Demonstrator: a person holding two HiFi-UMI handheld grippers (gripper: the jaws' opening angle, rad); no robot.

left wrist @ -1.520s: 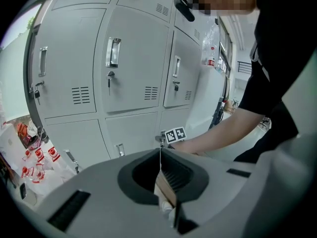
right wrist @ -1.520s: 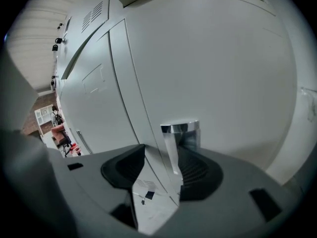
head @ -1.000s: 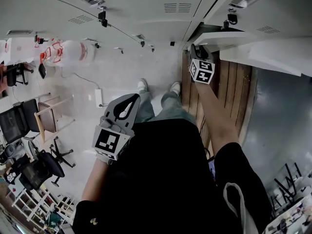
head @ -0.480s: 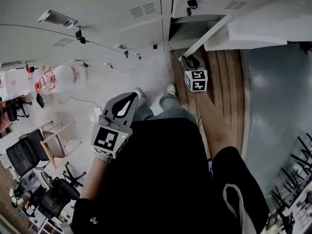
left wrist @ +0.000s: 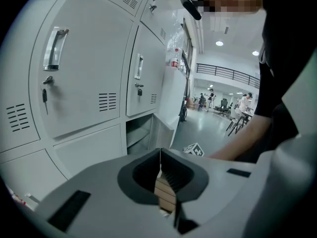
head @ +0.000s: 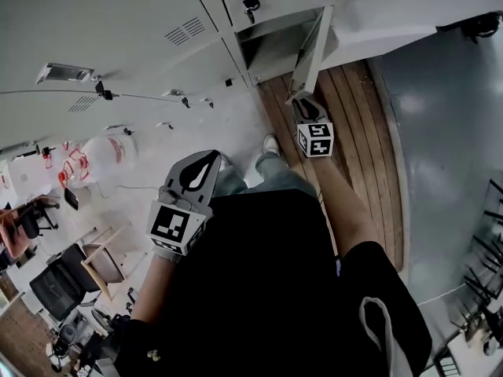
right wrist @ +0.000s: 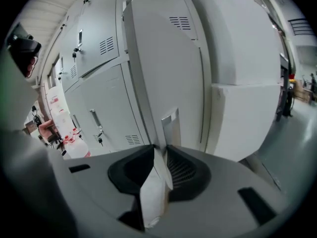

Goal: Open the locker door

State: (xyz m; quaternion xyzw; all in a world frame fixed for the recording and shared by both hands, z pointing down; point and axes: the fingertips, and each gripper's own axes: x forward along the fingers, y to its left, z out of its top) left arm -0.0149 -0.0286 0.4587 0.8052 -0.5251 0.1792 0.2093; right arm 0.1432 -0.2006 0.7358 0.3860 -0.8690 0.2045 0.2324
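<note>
The grey locker door (head: 308,53) stands swung out from its open compartment (head: 271,49), seen nearly edge-on in the head view. My right gripper (head: 302,100) reaches forward to the door's free edge. In the right gripper view the door (right wrist: 163,73) runs up from between the jaws; the right gripper (right wrist: 161,155) is closing, and its pads pinch the door's lower corner. My left gripper (head: 209,155) hangs at my left side, shut and empty. The left gripper view shows the left gripper (left wrist: 160,155) with its tips together and the open compartment (left wrist: 141,133) beyond it.
Closed lockers with handles and hanging keys (head: 102,93) fill the wall to the left. A large pale panel (head: 409,10) juts out right of the door. Wooden boards (head: 369,132) lie under the lockers. A water jug (head: 102,154) and chairs (head: 102,258) stand at the left.
The head view has swung, so the lockers slid across the picture. The right gripper stays at the door's edge and has drawn nearer my body. The left gripper has not moved.
</note>
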